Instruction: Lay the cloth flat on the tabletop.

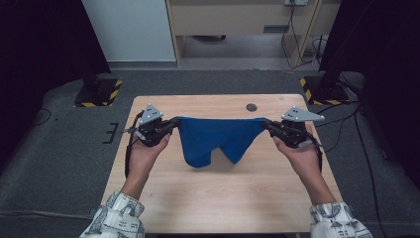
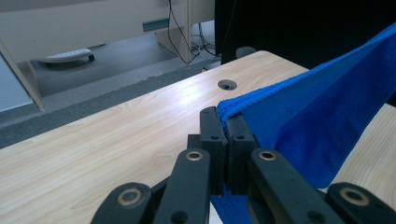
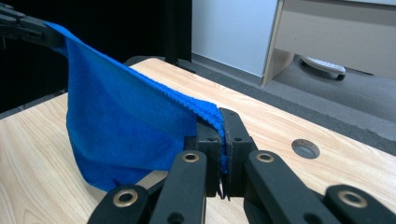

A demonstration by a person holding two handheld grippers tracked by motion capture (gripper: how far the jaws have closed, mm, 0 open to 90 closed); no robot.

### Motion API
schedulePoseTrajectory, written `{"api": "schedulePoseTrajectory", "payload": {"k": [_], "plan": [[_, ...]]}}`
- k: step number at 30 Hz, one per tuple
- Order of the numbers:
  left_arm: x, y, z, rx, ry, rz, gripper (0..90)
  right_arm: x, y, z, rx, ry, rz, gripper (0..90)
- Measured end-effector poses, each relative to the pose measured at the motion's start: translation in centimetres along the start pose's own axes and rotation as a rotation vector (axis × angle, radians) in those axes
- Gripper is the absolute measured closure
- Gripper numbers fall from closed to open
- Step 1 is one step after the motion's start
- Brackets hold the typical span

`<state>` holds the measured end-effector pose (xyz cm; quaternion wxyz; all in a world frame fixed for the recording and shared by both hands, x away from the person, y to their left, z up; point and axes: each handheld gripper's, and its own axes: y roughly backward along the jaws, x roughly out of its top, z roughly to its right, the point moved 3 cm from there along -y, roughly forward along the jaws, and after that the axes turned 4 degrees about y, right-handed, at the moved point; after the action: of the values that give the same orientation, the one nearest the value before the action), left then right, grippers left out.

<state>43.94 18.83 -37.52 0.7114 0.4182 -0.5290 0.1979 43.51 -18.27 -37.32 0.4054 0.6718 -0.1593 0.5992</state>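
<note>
Above the table point(image 1: 163, 198), a blue cloth point(image 1: 218, 139) was held stretched by its corners, pinched in the left gripper point(image 1: 174, 123) and right gripper point(image 1: 265, 124), seemingly ready to be spread flat.

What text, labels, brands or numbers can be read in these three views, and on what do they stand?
None can be read.
Sleeves: dark print on white, too small and blurred to tell whether it is lettering.
Yellow and black hazard stripes on the stand bases: a warning pattern, no words.
Blue cloth, grippers, wooden table: no markings seen.
</note>
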Motion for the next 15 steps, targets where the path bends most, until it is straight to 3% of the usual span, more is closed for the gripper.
{"api": "schedulePoseTrajectory", "payload": {"k": [7,15], "plan": [[0.72,-0.25,-0.42,0.015,-0.001,-0.006,88.4,0.45,-0.65,0.33,-0.008,0.005,-0.007,88.1],[0.79,0.34,-0.38,0.003,-0.007,-0.002,88.4,0.67,-0.69,0.34,-0.002,0.004,0.001,88.1]]}}
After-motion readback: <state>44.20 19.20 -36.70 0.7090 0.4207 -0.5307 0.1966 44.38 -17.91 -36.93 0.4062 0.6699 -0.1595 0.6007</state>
